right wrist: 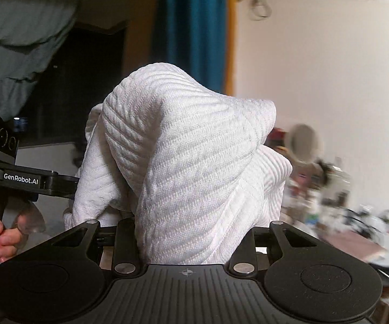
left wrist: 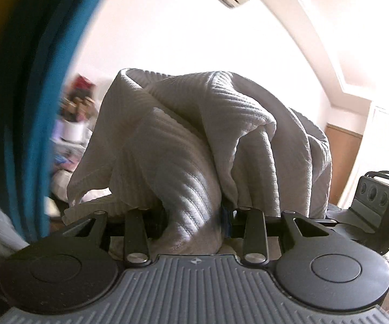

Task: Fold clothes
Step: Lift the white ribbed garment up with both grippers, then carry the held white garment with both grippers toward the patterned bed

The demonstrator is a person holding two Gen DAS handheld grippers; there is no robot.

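We hold the white ribbed knitted cloth (right wrist: pixel 189 156) pinched between both the left gripper (left wrist: pixel 194 216) and right gripper (right wrist: pixel 191 232); above the fingers it bunches, so we should pull the grips apart evenly.

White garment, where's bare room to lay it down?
None is visible. The white garment bunches in both grippers, left and right, hiding what's below. In the right wrist view, the right side is crowded with blurred clutter; only wall is bare.

wrist cams close, tilted up; both share white garment (left wrist: pixel 194 140); curtain (right wrist: pixel 194 27)
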